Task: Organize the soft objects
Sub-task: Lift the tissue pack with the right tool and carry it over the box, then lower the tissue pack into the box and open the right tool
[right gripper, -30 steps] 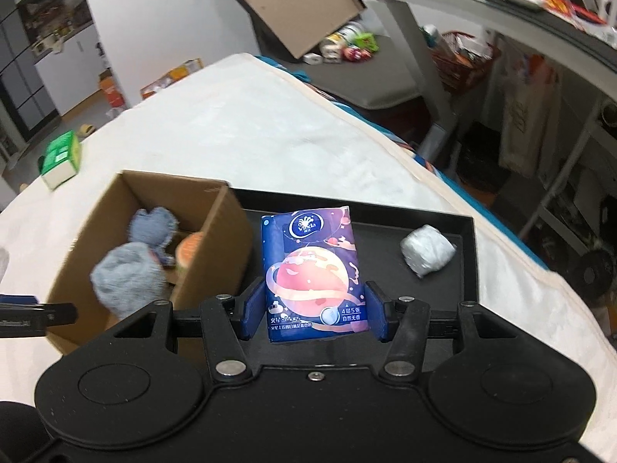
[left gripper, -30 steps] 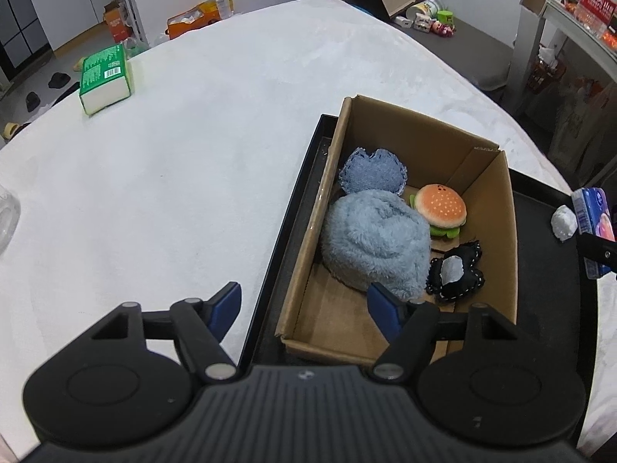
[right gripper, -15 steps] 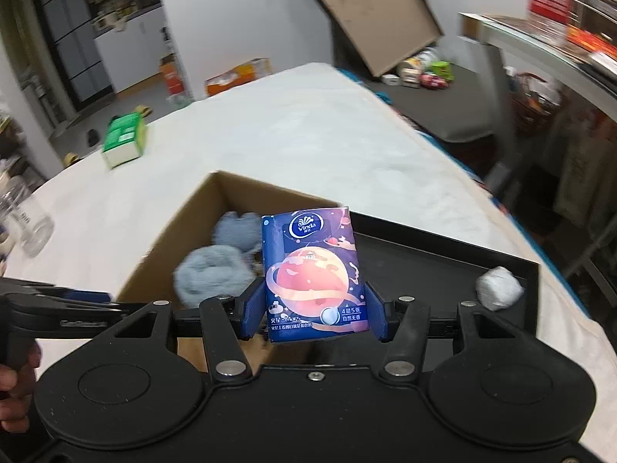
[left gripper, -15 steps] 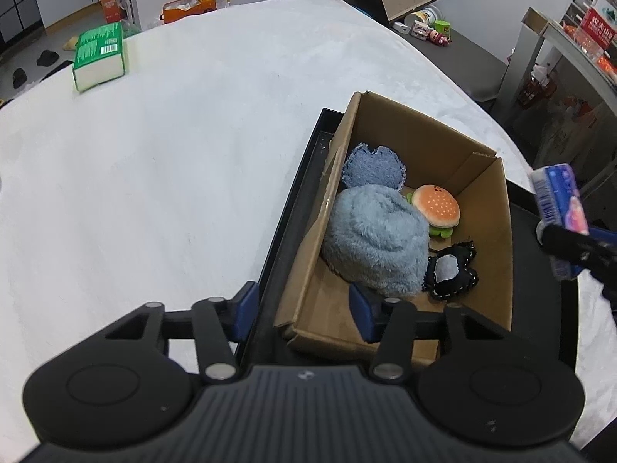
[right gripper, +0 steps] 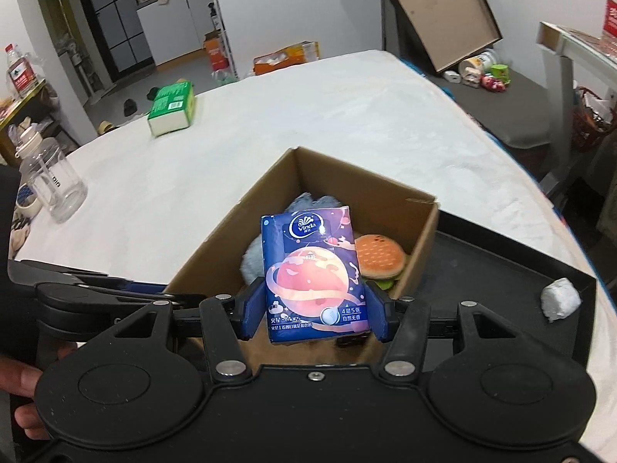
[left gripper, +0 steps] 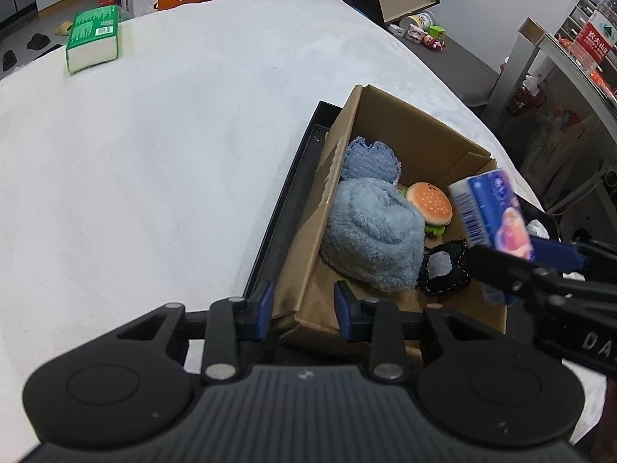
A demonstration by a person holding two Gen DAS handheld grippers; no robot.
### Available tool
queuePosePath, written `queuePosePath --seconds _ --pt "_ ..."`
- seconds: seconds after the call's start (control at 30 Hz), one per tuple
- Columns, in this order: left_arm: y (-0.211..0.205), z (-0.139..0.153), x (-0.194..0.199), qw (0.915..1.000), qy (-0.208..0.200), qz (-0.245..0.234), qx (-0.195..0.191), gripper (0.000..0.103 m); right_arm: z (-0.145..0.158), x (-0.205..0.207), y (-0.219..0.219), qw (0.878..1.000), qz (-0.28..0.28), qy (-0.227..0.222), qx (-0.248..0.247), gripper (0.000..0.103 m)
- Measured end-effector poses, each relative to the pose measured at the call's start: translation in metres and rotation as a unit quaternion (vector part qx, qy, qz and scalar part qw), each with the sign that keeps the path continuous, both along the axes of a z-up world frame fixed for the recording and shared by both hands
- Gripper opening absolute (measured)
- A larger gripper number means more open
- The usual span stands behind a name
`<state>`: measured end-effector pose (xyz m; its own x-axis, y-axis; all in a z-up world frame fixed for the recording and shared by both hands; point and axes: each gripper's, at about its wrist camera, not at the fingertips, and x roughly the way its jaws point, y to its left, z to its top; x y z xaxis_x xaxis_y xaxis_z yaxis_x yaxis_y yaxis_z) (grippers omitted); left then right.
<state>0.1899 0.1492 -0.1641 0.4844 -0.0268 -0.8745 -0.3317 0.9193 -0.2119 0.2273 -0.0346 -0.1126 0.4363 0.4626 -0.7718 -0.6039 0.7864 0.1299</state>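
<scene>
Cardboard box (left gripper: 405,131) on black tray (right gripper: 501,270), already holding blue plush (left gripper: 370,239), denim heart (left gripper: 370,162), burger toy (left gripper: 430,202), black pouch (left gripper: 443,268). My right hand-held gripper (right gripper: 314,308) pinches the tissue pack (right gripper: 310,266) over the box, not yet dropped. My left hand-held gripper (left gripper: 302,310) is closing astride the box's near corner. White wad (right gripper: 561,299) and green pack (right gripper: 171,106) remain outside.
</scene>
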Motion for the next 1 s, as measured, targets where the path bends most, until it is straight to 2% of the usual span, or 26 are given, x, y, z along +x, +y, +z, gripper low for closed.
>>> queuePosePath --seconds 0.2,0.5,0.73,1.0 --pt "0.005 -0.002 -0.003 0.9999 -0.005 0.009 -0.009 0.019 -0.009 -0.002 0.013 1.0 0.007 0.016 -0.002 0.053" --pt "0.007 -0.003 -0.004 0.9998 -0.008 0.014 -0.013 0.018 -0.03 0.002 0.017 0.996 -0.015 0.087 0.032 0.053" --pt "0.009 -0.004 -0.003 0.9996 -0.003 0.02 -0.018 0.017 -0.047 0.014 0.015 0.984 -0.053 0.155 0.065 0.055" --pt "0.007 -0.005 0.001 0.9998 0.005 0.018 -0.011 0.017 -0.046 0.023 0.015 0.98 -0.054 0.173 0.079 0.057"
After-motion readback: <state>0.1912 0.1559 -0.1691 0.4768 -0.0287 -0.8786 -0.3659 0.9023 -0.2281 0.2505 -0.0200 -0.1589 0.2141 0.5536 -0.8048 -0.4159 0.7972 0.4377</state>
